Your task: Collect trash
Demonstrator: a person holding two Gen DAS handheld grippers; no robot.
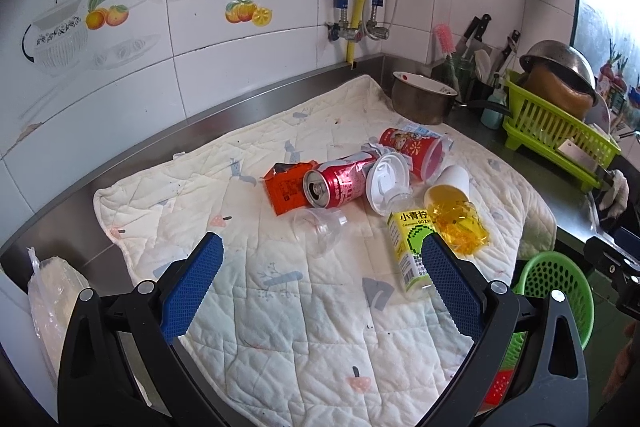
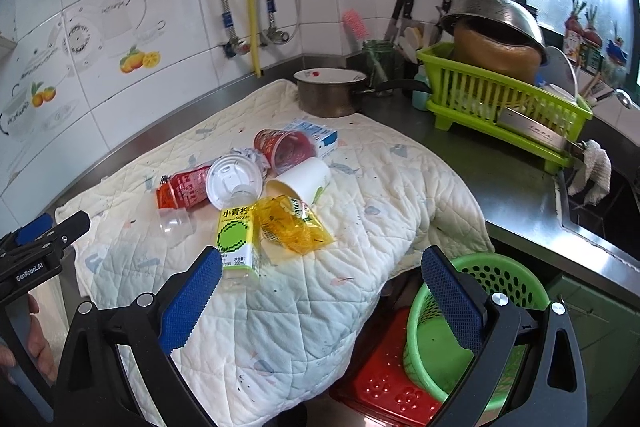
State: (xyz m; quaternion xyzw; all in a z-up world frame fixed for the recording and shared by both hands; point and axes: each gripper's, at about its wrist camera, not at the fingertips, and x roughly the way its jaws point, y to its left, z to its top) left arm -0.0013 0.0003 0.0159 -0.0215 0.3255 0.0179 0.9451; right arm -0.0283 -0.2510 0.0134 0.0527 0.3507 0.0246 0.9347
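Note:
A heap of trash lies mid-way across a quilted cream mat (image 1: pixel 304 339) (image 2: pixel 328 311): a crushed red can (image 1: pixel 340 181) (image 2: pixel 185 189), an orange wrapper (image 1: pixel 285 187), a clear plastic cup (image 1: pixel 318 227) (image 2: pixel 175 223), a white lid (image 1: pixel 387 181) (image 2: pixel 235 181), a yellow-green labelled bottle (image 1: pixel 412 247) (image 2: pixel 237 241), a yellow bag (image 1: pixel 460 223) (image 2: pixel 294 223), a white paper cup (image 2: pixel 304 179), a red cup (image 1: pixel 412 147) (image 2: pixel 286 147). My left gripper (image 1: pixel 322 255) hangs open in front of the clear cup. My right gripper (image 2: pixel 322 267) is open above the mat's front corner.
A green mesh basket (image 2: pixel 460 359) (image 1: pixel 556 291) sits on a red stool (image 2: pixel 384 383) below the counter's edge at right. A metal pot (image 1: pixel 420 97), a knife holder and a green dish rack (image 2: pixel 500 107) stand at the back right, beside a sink. A plastic bag (image 1: pixel 52 291) lies left.

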